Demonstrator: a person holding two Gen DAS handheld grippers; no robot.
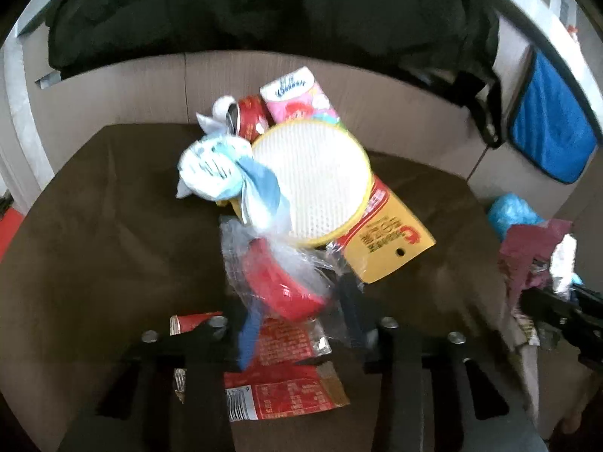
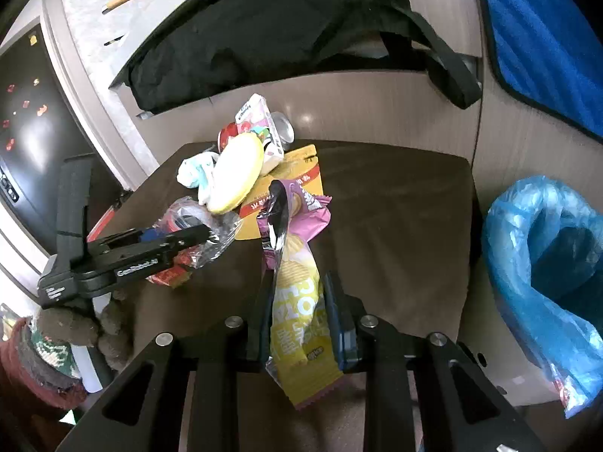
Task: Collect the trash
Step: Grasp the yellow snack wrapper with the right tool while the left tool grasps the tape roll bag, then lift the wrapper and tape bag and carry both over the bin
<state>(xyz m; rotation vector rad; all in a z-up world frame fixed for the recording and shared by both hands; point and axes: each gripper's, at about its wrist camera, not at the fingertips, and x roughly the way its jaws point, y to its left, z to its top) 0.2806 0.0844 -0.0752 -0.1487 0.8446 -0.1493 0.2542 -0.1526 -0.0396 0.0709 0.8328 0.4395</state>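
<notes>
Currently, the right tongs point(image 2: 297, 324) grasp a yellow-and-pink crinkled crisp packet point(image 2: 297, 301) above the brown worktop point(image 2: 395, 226). The left tongs point(image 1: 301, 324) clench a clear plastic wrapper holding a red tape roll point(image 1: 286, 286), near the litter pile; a blue-lined bin point(image 2: 542, 263) stands right.

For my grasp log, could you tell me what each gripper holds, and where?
Right gripper: chip bag, pinched at its lower half. Left gripper: clear wrapper, gripped at its near edge.
</notes>
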